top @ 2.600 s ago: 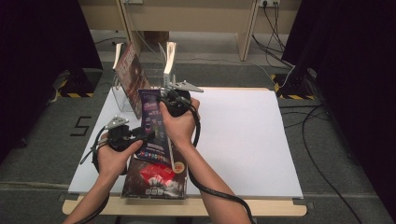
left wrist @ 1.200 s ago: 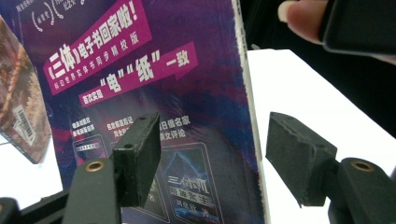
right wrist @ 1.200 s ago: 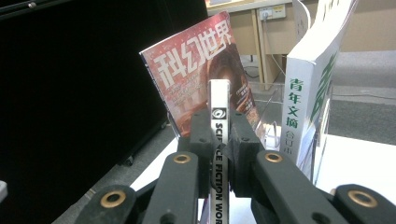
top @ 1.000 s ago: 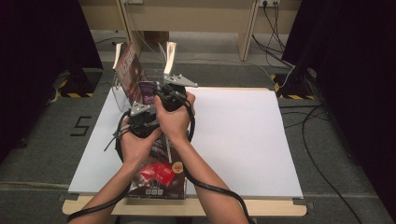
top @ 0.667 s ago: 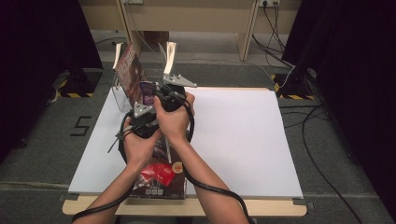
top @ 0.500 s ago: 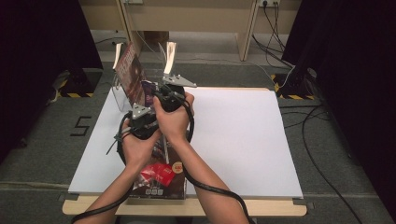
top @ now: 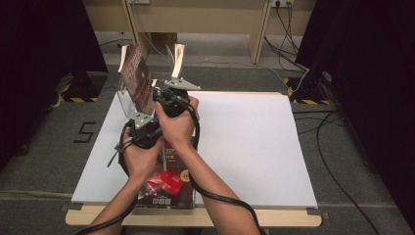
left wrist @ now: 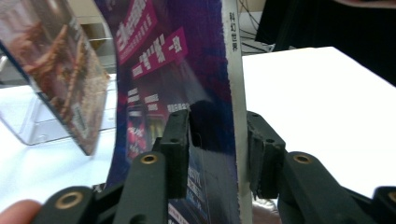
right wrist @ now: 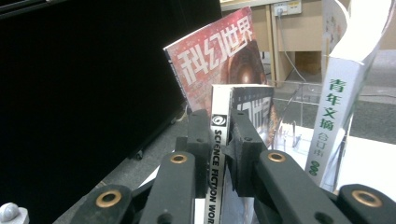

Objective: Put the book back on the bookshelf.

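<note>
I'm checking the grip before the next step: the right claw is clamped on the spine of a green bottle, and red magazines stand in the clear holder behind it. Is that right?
Not quite. The right claw is clamped on the spine of a magazine, not a green bottle; the right gripper view shows printed lettering running down that spine. The rest holds: a red magazine stands in the clear holder behind.

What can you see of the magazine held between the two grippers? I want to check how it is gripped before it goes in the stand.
The magazine is thin and glossy, with a white spine printed SCIENCE FICTION and a dark purple cover with pink title blocks. It stands upright on edge at the clear stand's mouth, beside a red magazine leaning there. The right gripper clamps its spine near the top. The left gripper's jaws have just been closing around its lower edge; the near pad touches the cover, the far one stands apart.
</note>
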The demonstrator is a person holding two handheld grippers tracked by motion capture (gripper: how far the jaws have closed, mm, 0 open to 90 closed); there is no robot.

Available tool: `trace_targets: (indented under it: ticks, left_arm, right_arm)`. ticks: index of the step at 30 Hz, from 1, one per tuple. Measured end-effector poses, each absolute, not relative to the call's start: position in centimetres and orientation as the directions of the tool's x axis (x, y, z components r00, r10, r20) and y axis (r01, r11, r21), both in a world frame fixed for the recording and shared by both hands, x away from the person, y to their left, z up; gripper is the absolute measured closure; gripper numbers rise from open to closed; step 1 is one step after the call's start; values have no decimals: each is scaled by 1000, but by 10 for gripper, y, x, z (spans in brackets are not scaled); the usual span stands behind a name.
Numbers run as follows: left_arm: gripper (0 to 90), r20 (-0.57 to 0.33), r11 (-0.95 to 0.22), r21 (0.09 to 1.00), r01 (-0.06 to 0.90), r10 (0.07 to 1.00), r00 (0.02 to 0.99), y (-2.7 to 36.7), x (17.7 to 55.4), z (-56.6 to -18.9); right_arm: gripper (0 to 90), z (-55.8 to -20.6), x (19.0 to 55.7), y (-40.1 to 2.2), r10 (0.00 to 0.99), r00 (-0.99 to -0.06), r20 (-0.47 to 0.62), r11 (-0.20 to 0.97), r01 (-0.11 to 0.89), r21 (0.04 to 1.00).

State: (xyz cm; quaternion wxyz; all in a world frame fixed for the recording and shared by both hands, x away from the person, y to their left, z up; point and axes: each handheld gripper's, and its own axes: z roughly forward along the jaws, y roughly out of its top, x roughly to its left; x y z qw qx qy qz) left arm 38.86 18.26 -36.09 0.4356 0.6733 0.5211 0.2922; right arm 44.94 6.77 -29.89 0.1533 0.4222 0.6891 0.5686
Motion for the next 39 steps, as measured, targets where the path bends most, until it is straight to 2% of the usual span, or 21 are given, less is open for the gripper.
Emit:
trace_targets:
  ticks: [16,20,25,29,33,39]
  left_arm:
    - [759,-24,-71,897,435,978,209,196,381,-365]
    - [821,-16,-67,908,414,981,195,204,378,-367]
    - [825,-35,-52,909,413,979,201,214,379,-369]
    - [826,-49,-46,910,413,975,216,220,381,-373]
    - [826,-70,-29,918,396,970,232,224,381,-374]
    - [826,-89,-10,926,377,966,244,233,381,-373]
  right_arm:
    - [755,-297,444,84,723,-644,250,33,394,918]
    - [696,-297,445,88,706,-661,253,36,390,920]
    - [634,-297,445,87,685,-689,236,47,365,930]
    - [598,-287,441,78,656,-714,245,6,330,944]
    - [597,-279,440,58,668,-698,258,-24,326,945]
    - [598,-290,439,18,703,-661,263,-37,335,941]
